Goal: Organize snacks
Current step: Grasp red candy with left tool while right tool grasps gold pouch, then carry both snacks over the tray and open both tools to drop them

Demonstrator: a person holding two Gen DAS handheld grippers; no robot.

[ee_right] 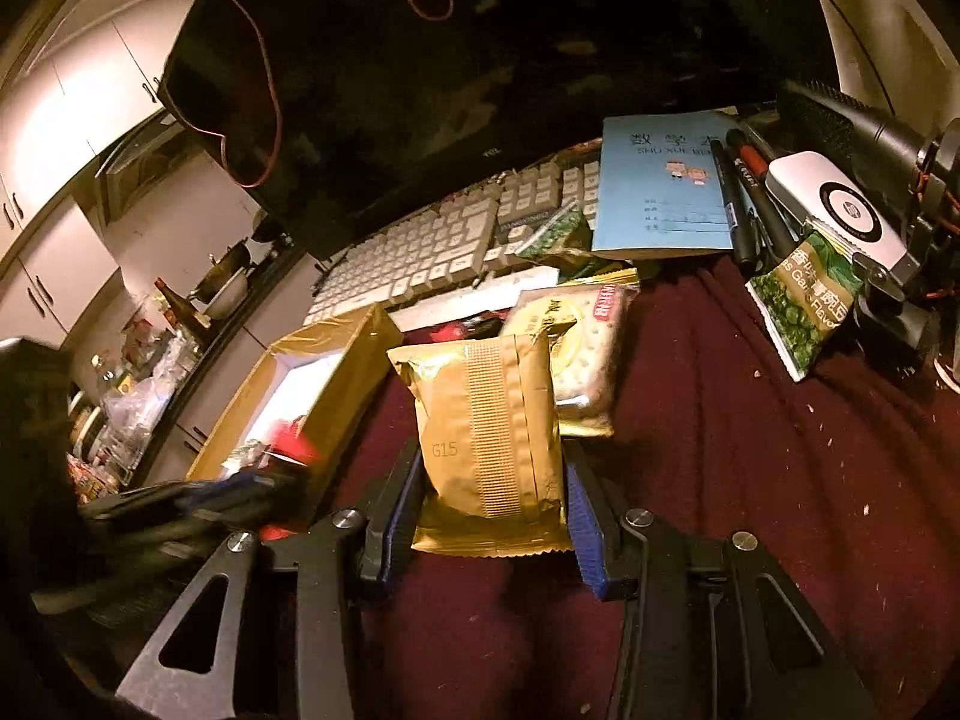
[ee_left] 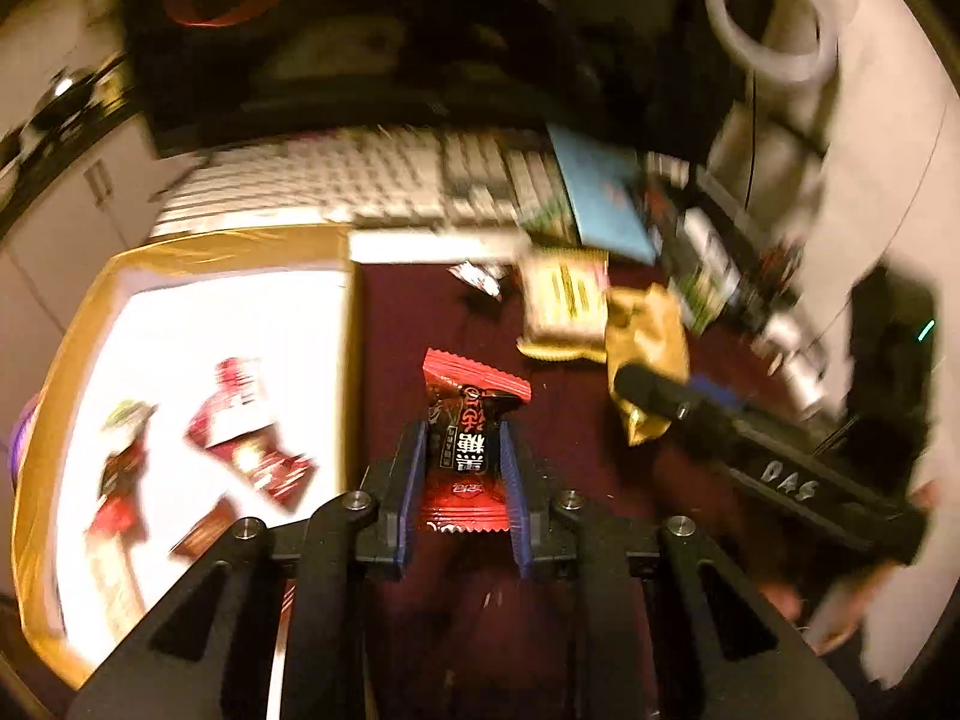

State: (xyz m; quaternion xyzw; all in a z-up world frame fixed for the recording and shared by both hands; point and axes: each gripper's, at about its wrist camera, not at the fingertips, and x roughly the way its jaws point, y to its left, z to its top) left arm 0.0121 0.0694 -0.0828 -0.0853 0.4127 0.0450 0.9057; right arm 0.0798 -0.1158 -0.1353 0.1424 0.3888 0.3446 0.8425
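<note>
Left wrist view showed the left tongs (ee_left: 462, 474) pinching a red candy packet (ee_left: 468, 450) over the maroon cloth of the counter (ee_left: 420, 312), just right of the gold box (ee_left: 354, 324), whose white floor already held a few red snacks (ee_left: 246, 426). Right wrist view showed the right tongs (ee_right: 493, 498) clamped on a gold pouch (ee_right: 486, 438), with a cracker pack (ee_right: 588, 348) behind it and a green pea packet (ee_right: 804, 306) toward the counter's far right edge. To my eye, the packet should be carried across the box's near wall before the blue pads (ee_left: 414, 480) let go, low enough that it lands flat beside the others. The right tongs would do well to wait clear, so the two don't collide over the box.
</note>
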